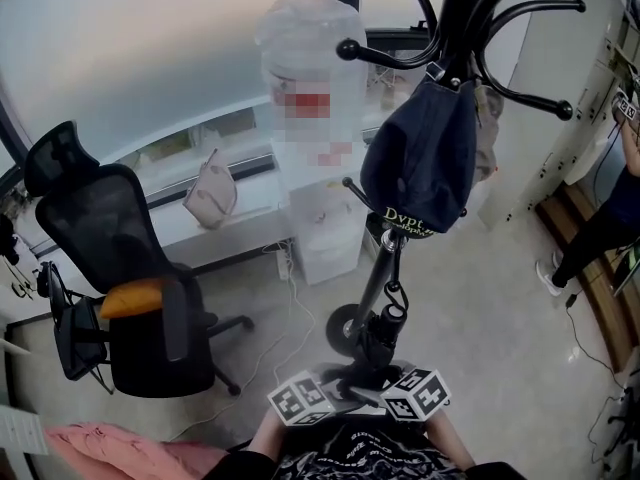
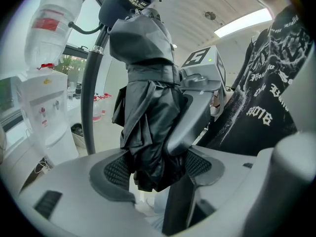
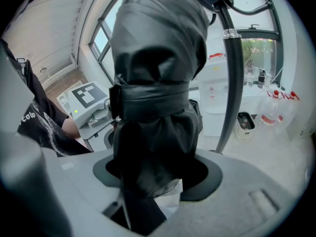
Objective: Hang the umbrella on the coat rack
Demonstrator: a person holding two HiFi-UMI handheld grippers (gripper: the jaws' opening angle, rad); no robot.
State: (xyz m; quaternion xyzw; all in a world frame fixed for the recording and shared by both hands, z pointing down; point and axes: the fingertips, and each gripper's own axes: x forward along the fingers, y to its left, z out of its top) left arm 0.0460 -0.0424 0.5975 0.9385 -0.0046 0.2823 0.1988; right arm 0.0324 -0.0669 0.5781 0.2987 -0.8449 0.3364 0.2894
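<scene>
1. One umbrella (image 2: pixel 148 107).
2. Two grippers: left gripper (image 2: pixel 153 168), right gripper (image 3: pixel 158 172).
3. One rack (image 1: pixel 470 8), with one navy bag (image 1: pixel 420 158) hanging on it.
4. One chair (image 1: pixel 120 268).
5. One dispenser (image 1: pixel 325 218), with one bottle (image 1: pixel 305 48) on top of it.
6. One beige bag (image 1: pixel 212 193).
7. One pink cloth (image 1: pixel 120 453).

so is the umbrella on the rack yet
No, the umbrella is clamped in the left gripper and right gripper, off the rack.

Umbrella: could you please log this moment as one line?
umbrella: folded, strapped, not yet hung | left gripper: shut on it | right gripper: shut on it | coat rack: ahead
</scene>
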